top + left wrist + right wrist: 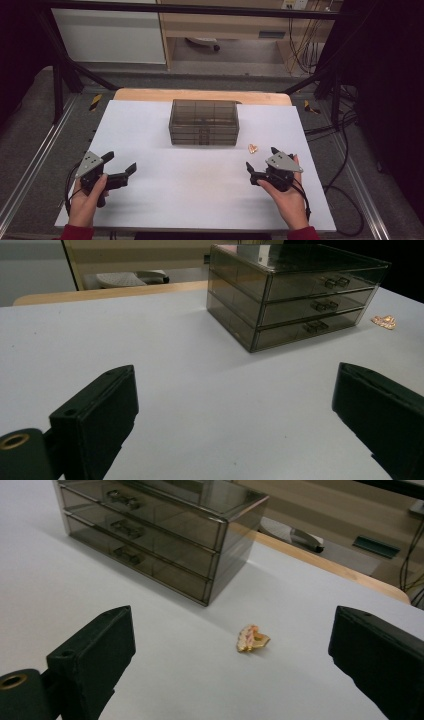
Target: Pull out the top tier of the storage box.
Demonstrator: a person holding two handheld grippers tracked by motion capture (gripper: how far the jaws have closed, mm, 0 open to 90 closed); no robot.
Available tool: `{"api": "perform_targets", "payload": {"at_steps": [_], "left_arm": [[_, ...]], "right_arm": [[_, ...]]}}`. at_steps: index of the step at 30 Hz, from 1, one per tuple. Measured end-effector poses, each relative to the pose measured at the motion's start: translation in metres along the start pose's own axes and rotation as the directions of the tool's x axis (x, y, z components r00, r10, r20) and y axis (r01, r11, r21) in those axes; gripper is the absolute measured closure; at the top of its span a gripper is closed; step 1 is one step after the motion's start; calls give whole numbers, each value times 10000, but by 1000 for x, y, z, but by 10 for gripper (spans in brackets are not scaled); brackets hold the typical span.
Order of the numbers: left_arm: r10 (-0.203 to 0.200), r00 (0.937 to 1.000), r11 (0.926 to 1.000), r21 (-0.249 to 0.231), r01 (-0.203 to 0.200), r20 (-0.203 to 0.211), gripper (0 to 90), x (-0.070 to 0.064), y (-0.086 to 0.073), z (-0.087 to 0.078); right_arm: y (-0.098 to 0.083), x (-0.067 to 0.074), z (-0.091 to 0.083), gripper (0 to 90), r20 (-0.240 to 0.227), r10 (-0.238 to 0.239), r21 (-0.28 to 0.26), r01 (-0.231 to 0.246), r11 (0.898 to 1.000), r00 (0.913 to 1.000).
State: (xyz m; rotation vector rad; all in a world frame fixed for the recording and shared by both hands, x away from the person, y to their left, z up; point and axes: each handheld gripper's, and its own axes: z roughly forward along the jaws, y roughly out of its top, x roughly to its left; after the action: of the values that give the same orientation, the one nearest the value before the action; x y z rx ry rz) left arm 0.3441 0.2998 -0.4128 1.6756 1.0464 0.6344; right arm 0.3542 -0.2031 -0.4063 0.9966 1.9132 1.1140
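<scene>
1. The table carries a white sheet, and everything rests on it.
2. The drawer box, smoky and clear with three shut drawers, stands at the middle of the far side.
3. The left gripper, jaws spread and empty, sits near the left edge, well apart from the box.
4. The right gripper, jaws likewise spread, points at the trinket.
5. The trinket, small and gold, perhaps a ring, lies just right of the box, ahead of the right jaws and untouched.
</scene>
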Motion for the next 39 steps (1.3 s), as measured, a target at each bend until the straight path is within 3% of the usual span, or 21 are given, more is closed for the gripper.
{"api": "perform_targets", "payload": {"at_steps": [3,4,9,13,18,23,27,34,39], "left_arm": [[4,10000,10000,81,-4,-41,48,1,0,1],[16,10000,10000,85,-16,-86,50,1,0,2],[84,9999,9999,139,-83,-78,46,0,-1,0],[321,9995,9991,286,-322,38,52,-3,-2,2],[287,9996,9990,359,-285,-63,48,-5,-2,1],[419,9990,9981,461,-411,-166,50,-5,-2,2],[421,9989,9980,482,-411,-191,49,-4,-2,2],[485,9988,9974,547,-478,-114,49,-5,-3,2],[465,9988,9974,560,-456,-159,50,-4,-3,2]], "right_arm": [[5,4,7,71,32,-562,216,561,9982,9984],[8,8,13,66,177,-1047,333,1041,9940,9943],[16,16,24,60,-50,-1375,399,1376,9897,9905],[25,23,33,50,-98,-2251,481,2253,9731,9743],[34,32,40,52,-305,-2644,647,2659,9618,9639],[38,42,48,62,-460,-3309,762,3336,9396,9425],[39,48,58,77,-519,-3555,792,3587,9301,9332],[39,61,75,116,-439,-4159,1093,4182,9018,9083],[39,69,82,203,-87,-4958,1089,4937,8628,8684]]}}
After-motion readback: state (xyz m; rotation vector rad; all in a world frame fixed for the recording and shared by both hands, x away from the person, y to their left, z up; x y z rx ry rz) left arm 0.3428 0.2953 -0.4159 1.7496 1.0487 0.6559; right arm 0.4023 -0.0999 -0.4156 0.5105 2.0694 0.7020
